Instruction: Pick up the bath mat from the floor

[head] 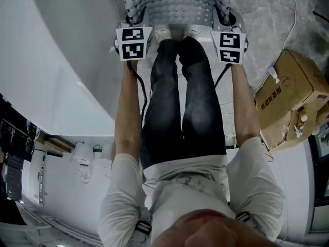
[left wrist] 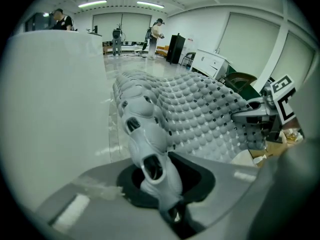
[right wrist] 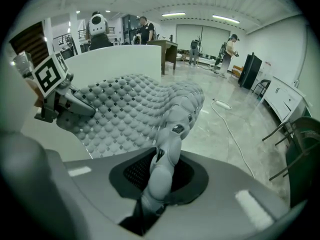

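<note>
The grey bath mat (head: 175, 1), studded with bumps and small holes, lies ahead of the person's white shoes (head: 163, 32). My left gripper (head: 131, 25) holds its near left corner and my right gripper (head: 229, 25) its near right corner. In the left gripper view the mat's folded edge (left wrist: 150, 149) is pinched between the jaws of the left gripper (left wrist: 167, 206). In the right gripper view the mat's edge (right wrist: 167, 149) runs into the shut jaws of the right gripper (right wrist: 150, 201). Between the two grips the mat (right wrist: 130, 109) arches up off the floor.
A white bathtub wall (head: 56, 60) runs close along the left. A cardboard box (head: 290, 96) stands at the right on the marble floor, with a thin cable (head: 293, 19) beyond it. People (left wrist: 156, 31) stand far back in the room.
</note>
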Motion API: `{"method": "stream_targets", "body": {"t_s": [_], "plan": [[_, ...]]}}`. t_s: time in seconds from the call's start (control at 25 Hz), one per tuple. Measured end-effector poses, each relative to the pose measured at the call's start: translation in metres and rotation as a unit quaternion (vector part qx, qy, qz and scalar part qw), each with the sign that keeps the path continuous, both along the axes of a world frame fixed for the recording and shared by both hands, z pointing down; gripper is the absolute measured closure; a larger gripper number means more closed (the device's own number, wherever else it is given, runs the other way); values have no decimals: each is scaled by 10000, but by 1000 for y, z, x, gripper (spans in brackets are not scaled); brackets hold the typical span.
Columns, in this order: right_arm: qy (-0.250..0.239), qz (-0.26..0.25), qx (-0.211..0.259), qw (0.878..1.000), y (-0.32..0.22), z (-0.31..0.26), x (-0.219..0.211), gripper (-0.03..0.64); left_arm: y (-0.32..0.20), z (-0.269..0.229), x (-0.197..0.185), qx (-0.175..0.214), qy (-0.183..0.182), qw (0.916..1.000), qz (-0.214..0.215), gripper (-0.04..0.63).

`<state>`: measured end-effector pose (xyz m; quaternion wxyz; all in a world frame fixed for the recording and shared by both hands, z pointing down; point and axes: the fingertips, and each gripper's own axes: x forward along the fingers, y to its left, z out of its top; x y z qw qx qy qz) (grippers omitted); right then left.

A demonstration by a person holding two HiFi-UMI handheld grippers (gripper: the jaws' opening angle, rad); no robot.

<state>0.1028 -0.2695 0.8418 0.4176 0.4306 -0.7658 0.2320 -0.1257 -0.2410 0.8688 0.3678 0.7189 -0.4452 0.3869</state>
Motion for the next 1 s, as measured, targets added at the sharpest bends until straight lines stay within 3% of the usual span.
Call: {"method": "stream_targets", "body": {"t_s": [0.6, 1.0], "plan": [[29, -302, 579, 9979, 21, -181, -15, 566, 28, -170, -8, 358, 63, 9993, -65, 540], [-53, -200, 1080, 9939, 26, -307, -11, 567, 25, -291, -6, 893, 152, 9959, -49, 540]]}}
